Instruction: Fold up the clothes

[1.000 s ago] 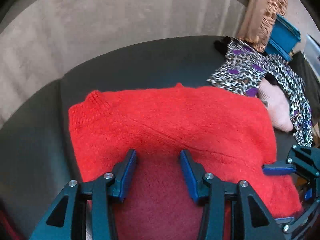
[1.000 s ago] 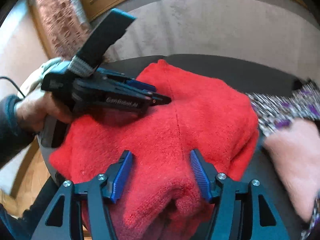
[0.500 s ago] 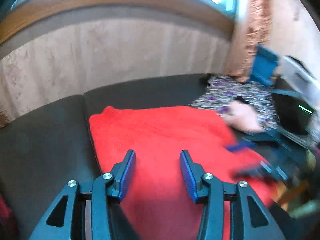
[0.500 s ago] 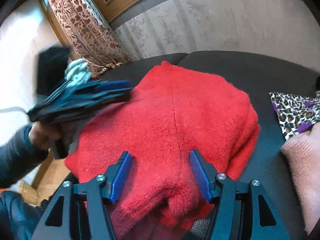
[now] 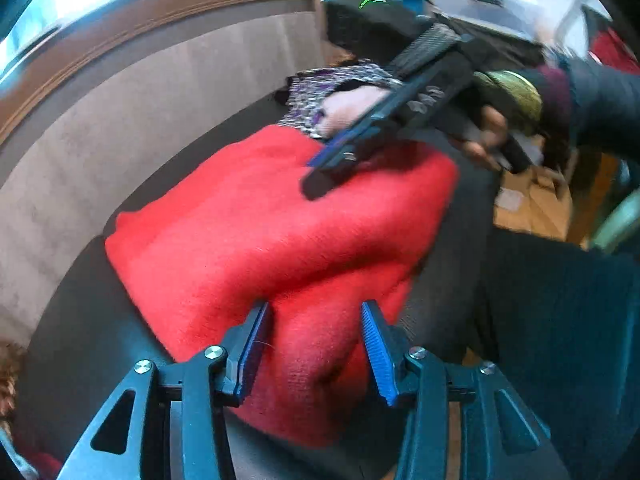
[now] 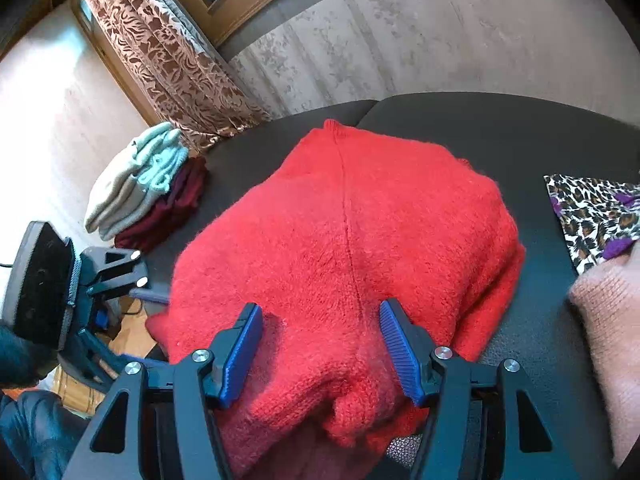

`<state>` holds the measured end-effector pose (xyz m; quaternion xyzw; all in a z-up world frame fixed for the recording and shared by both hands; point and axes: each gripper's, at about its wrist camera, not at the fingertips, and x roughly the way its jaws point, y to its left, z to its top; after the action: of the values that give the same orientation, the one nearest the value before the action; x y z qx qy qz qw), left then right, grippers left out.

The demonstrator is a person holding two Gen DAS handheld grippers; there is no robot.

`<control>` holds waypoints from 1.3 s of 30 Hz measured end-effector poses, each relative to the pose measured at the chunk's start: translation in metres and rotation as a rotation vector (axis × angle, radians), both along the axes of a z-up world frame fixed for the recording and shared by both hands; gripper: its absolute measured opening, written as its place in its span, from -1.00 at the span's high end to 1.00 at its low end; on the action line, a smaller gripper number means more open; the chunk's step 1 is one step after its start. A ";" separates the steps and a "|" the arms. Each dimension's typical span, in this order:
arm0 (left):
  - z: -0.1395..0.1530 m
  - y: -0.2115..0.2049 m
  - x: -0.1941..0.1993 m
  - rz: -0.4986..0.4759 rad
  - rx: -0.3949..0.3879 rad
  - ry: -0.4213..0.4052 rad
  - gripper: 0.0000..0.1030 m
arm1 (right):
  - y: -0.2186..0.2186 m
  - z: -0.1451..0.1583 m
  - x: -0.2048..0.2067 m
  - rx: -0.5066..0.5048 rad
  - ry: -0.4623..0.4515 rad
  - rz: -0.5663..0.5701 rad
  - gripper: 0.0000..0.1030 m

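Note:
A folded red knit sweater (image 5: 272,232) lies on the dark sofa seat (image 6: 500,128); it also fills the right wrist view (image 6: 344,232). My left gripper (image 5: 316,344) stands open at the sweater's near edge, with red knit bulging between its blue pads. My right gripper (image 6: 320,340) is open too, its pads astride a thick fold at the sweater's other edge. The right gripper shows in the left wrist view (image 5: 340,152) just above the sweater's far side. The left gripper shows at the left of the right wrist view (image 6: 100,280).
A stack of folded clothes, pale green on maroon (image 6: 144,188), sits at the seat's left end. A leopard-print garment (image 6: 588,212) and a pink knit (image 6: 612,320) lie to the right. The beige sofa back (image 6: 440,40) and a patterned curtain (image 6: 160,52) stand behind.
My left gripper has swung from over the sweater's middle round to its left edge, and its view turned right. My right gripper has stayed at its edge of the sweater.

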<state>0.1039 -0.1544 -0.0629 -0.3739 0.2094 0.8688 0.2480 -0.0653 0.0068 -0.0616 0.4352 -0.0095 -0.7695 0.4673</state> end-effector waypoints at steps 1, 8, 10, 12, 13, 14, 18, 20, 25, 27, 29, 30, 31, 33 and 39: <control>-0.003 0.000 0.004 -0.027 -0.012 -0.004 0.20 | 0.000 0.000 0.000 0.000 -0.001 0.001 -0.22; -0.016 -0.020 0.035 -0.158 -0.074 -0.061 0.59 | 0.003 -0.003 -0.008 -0.008 -0.034 0.056 -0.23; -0.017 -0.034 0.042 -0.159 -0.079 -0.089 0.63 | 0.002 -0.003 -0.009 -0.001 -0.033 0.071 -0.22; -0.016 -0.040 0.043 -0.147 -0.065 -0.111 0.64 | 0.001 -0.003 -0.007 0.011 -0.016 0.090 -0.22; -0.009 -0.045 0.042 -0.138 -0.005 -0.118 0.66 | 0.001 -0.002 -0.006 0.015 -0.004 0.090 -0.22; -0.002 -0.050 0.042 -0.129 0.059 -0.123 0.67 | 0.000 -0.001 -0.004 0.020 0.007 0.091 -0.22; 0.027 -0.070 0.040 -0.092 0.314 -0.146 0.66 | -0.007 0.006 0.007 0.111 0.108 0.116 -0.22; 0.035 -0.075 0.030 -0.052 0.424 -0.107 0.60 | -0.014 0.010 0.011 0.169 0.146 0.134 -0.25; 0.011 -0.037 0.004 -0.039 0.312 -0.109 0.58 | -0.021 0.027 0.011 0.281 0.193 0.113 -0.29; -0.009 -0.028 0.007 -0.053 0.241 -0.128 0.58 | -0.021 0.046 0.020 0.282 0.251 0.111 -0.29; -0.017 -0.028 0.011 -0.060 0.242 -0.133 0.57 | -0.024 0.067 0.043 0.242 0.324 0.191 -0.30; -0.019 -0.027 0.014 -0.076 0.225 -0.131 0.57 | -0.029 0.069 0.053 0.258 0.357 0.232 -0.33; -0.021 -0.025 0.016 -0.094 0.204 -0.129 0.57 | -0.036 0.061 0.063 0.323 0.397 0.276 -0.36; -0.025 -0.023 0.022 -0.128 0.162 -0.126 0.57 | -0.045 0.037 0.072 0.447 0.437 0.353 -0.37; -0.030 -0.029 0.025 -0.165 0.157 -0.157 0.57 | 0.004 -0.010 0.041 0.396 0.392 0.237 -0.40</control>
<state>0.1294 -0.1832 -0.0926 -0.4016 0.1509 0.8273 0.3627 -0.0238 0.0106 -0.0717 0.3590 0.2821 -0.7659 0.4527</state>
